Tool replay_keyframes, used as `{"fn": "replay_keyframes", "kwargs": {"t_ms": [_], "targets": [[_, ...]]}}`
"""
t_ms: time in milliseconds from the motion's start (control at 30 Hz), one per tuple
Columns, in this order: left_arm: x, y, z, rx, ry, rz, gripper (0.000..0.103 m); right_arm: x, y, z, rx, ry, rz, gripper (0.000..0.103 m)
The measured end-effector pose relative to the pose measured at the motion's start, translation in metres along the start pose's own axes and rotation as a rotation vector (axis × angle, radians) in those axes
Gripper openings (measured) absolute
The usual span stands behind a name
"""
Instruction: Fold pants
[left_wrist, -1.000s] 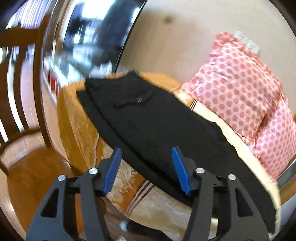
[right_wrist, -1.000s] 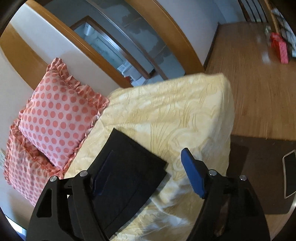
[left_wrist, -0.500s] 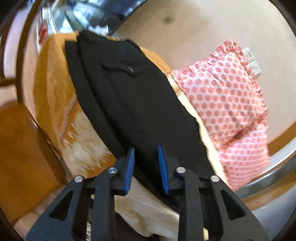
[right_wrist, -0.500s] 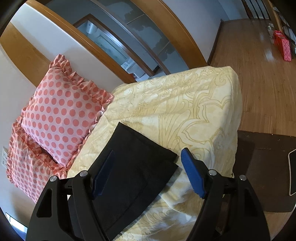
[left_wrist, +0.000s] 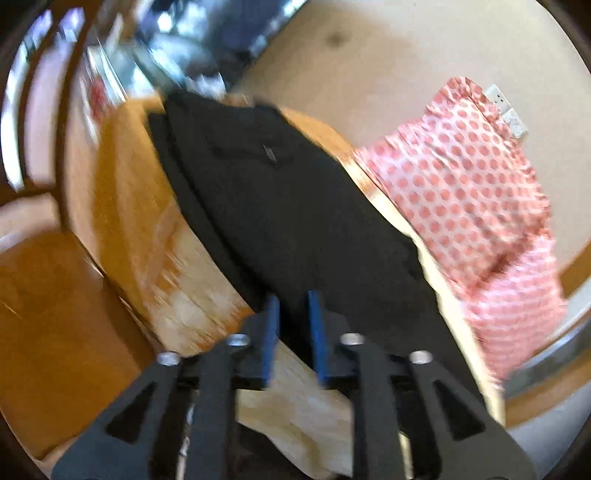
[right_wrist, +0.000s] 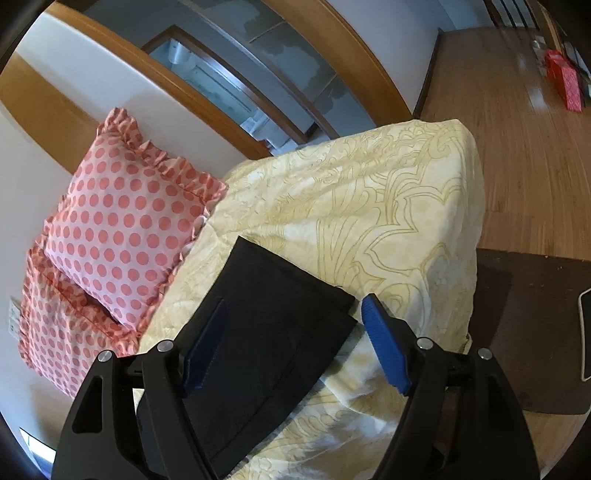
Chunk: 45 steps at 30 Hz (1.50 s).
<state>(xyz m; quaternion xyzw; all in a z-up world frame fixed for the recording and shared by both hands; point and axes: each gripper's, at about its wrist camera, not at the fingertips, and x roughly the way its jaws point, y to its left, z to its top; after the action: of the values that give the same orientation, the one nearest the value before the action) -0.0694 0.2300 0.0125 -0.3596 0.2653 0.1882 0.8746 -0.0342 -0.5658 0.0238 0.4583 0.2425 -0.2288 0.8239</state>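
Black pants (left_wrist: 288, 214) lie stretched along a cushion covered in yellow patterned cloth (left_wrist: 177, 280). In the left wrist view my left gripper (left_wrist: 293, 317) sits at the near edge of the pants, its blue pads narrowed to a small gap with dark cloth between them; the view is blurred. In the right wrist view the leg end of the pants (right_wrist: 273, 332) lies flat on the cloth (right_wrist: 369, 206). My right gripper (right_wrist: 295, 343) is open and straddles that end just above it.
Pink polka-dot pillows (left_wrist: 472, 206) lean on the wall behind the pants, also in the right wrist view (right_wrist: 122, 229). A wooden chair seat (left_wrist: 48, 314) is at the left. A dark mat (right_wrist: 532, 332) and wooden floor (right_wrist: 517, 129) lie to the right.
My left gripper closed from wide open to a narrow gap at the pants' edge while swinging. My right gripper stayed open and moved a little closer to the leg end.
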Motion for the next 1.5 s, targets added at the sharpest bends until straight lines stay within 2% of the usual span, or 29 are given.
{"fn": "replay_keyframes", "kwargs": {"t_ms": [33,100,167,267,333,367,467,533,633,667,733,833,900,933,967,1000,1033,1067,1133,1200,1367,1433,1500], "targets": [[-0.006,-0.001,0.002,0.023,-0.038,0.029,0.048,0.000,0.000,0.000,0.000,0.001,-0.001,0.077],[-0.017,-0.010,0.007,0.092,-0.121,0.076,0.049,0.000,0.003,-0.002,-0.015,0.005,-0.008,0.077],[-0.022,-0.020,0.010,0.156,-0.159,0.068,0.054,0.001,0.007,-0.005,-0.028,0.011,-0.012,0.077],[-0.012,-0.039,0.009,0.223,-0.121,0.013,0.060,0.002,0.012,-0.012,-0.037,0.048,0.024,0.076],[-0.001,-0.048,0.006,0.253,-0.082,-0.008,0.060,0.007,0.018,-0.020,-0.046,0.085,0.067,0.069],[0.008,-0.053,0.002,0.271,-0.049,-0.018,0.061,0.006,0.020,-0.022,-0.061,0.077,0.065,0.068],[0.032,-0.058,-0.007,0.287,0.050,-0.039,0.061,0.014,0.020,-0.025,-0.073,0.052,0.054,0.046],[0.040,-0.060,-0.012,0.302,0.067,-0.033,0.063,0.024,0.018,-0.023,-0.070,0.065,0.062,0.010],[0.041,-0.060,-0.013,0.320,0.069,-0.043,0.066,0.022,0.042,-0.027,-0.134,0.023,0.099,0.008],[0.041,-0.060,-0.013,0.313,0.072,-0.051,0.067,0.016,0.061,-0.030,-0.184,0.004,0.134,0.008],[0.042,-0.055,-0.010,0.289,0.079,-0.077,0.067,0.006,0.112,-0.044,-0.291,0.014,0.262,0.008],[0.041,-0.047,-0.006,0.231,0.086,-0.120,0.067,-0.008,0.183,-0.084,-0.442,0.089,0.458,0.008],[0.041,-0.047,-0.006,0.219,0.085,-0.127,0.067,-0.015,0.239,-0.139,-0.577,0.223,0.626,0.008],[0.041,-0.047,-0.007,0.218,0.084,-0.126,0.067,-0.016,0.254,-0.160,-0.620,0.278,0.667,0.008],[0.042,-0.047,-0.006,0.219,0.085,-0.125,0.067,-0.014,0.273,-0.195,-0.676,0.374,0.725,0.007],[0.041,-0.046,-0.006,0.215,0.087,-0.127,0.067,-0.010,0.288,-0.232,-0.733,0.473,0.756,0.007],[0.041,-0.046,-0.005,0.207,0.090,-0.131,0.067,-0.006,0.295,-0.259,-0.776,0.538,0.762,0.007],[0.038,-0.043,-0.003,0.184,0.098,-0.144,0.067,0.003,0.301,-0.302,-0.859,0.641,0.747,0.007],[0.032,-0.036,0.001,0.136,0.110,-0.176,0.067,0.012,0.302,-0.341,-0.910,0.736,0.711,0.007],[0.022,-0.024,0.005,0.103,0.099,-0.181,0.067,0.011,0.305,-0.354,-0.900,0.749,0.712,0.007],[0.002,0.008,0.017,0.059,0.026,-0.111,0.067,-0.020,0.324,-0.341,-0.878,0.594,0.799,0.007],[0.006,0.018,0.018,0.030,0.040,-0.095,0.067,-0.018,0.325,-0.360,-0.966,0.631,0.774,0.007],[0.014,0.030,0.018,-0.021,0.080,-0.116,0.066,-0.015,0.319,-0.383,-1.061,0.707,0.740,0.009]]}}
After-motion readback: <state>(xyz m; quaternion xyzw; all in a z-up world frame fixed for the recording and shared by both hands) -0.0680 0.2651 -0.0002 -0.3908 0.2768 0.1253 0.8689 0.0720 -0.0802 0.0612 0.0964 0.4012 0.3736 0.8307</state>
